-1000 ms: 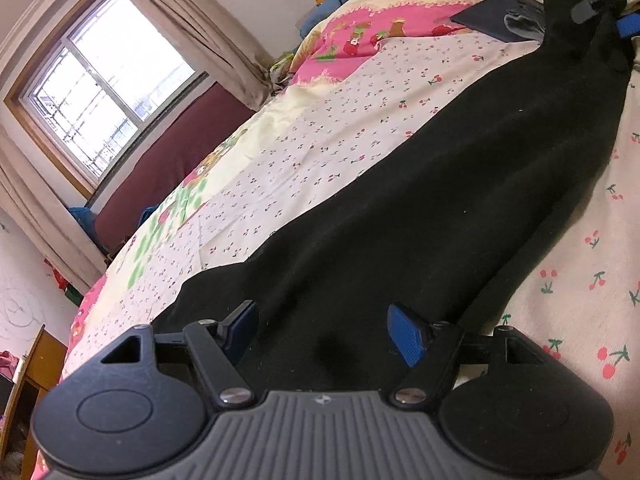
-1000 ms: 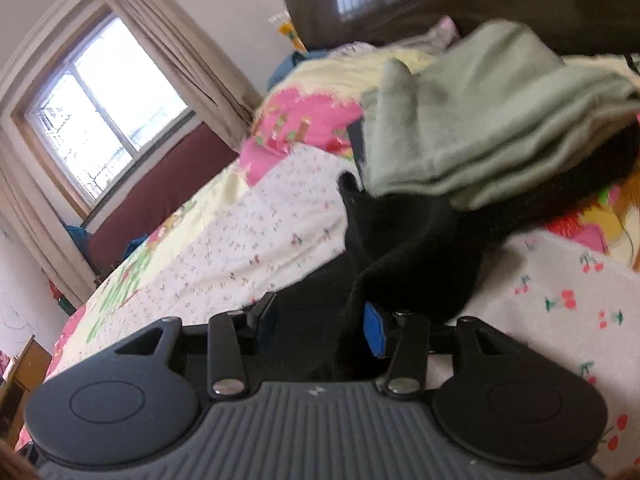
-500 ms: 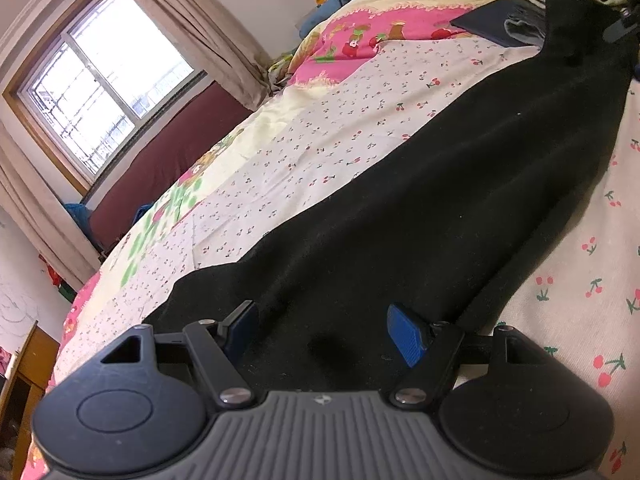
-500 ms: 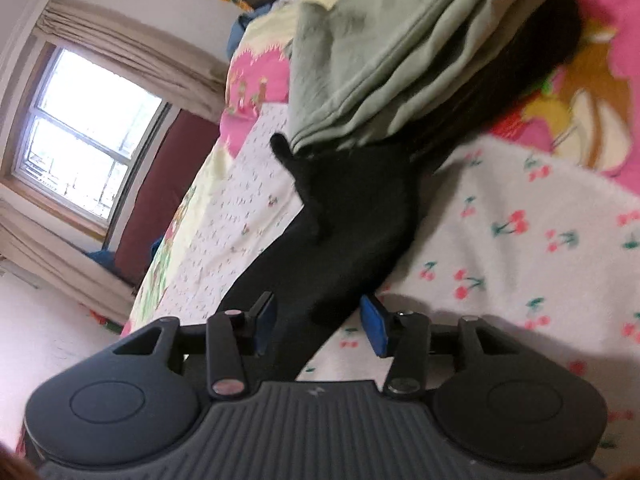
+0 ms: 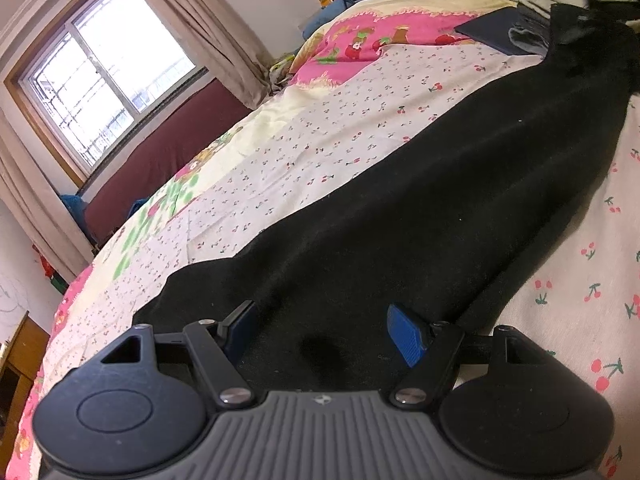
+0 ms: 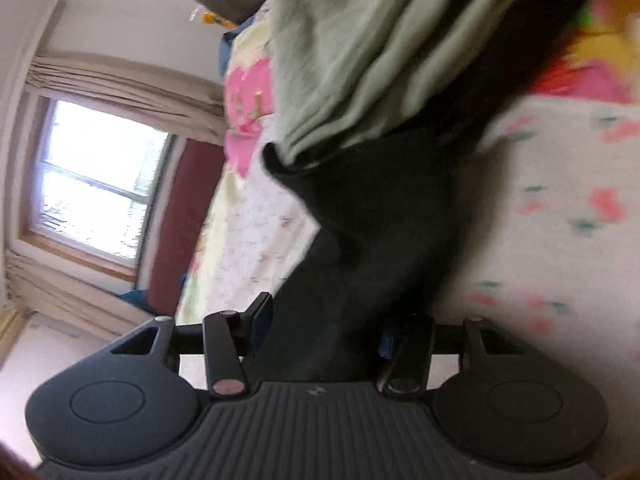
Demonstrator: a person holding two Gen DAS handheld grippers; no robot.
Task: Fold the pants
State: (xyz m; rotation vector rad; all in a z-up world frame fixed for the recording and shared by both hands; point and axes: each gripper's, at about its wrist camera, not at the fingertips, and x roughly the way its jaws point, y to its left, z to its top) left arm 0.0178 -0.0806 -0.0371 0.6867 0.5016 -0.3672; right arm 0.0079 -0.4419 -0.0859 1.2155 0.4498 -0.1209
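Black pants stretch toward one o'clock across the bed, both the left gripper and right gripper parted over cloth, gripping nothing; each should pinch its end squarely before folding.

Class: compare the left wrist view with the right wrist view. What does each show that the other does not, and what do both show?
Left wrist only: the black pants stretched long across the bed, and a dark folded item near their far end. Right wrist only: a close, blurred look at the pale green garment overlapping the pants' end. Both: the pants, the cherry-print bedsheet, the window, the curtains.
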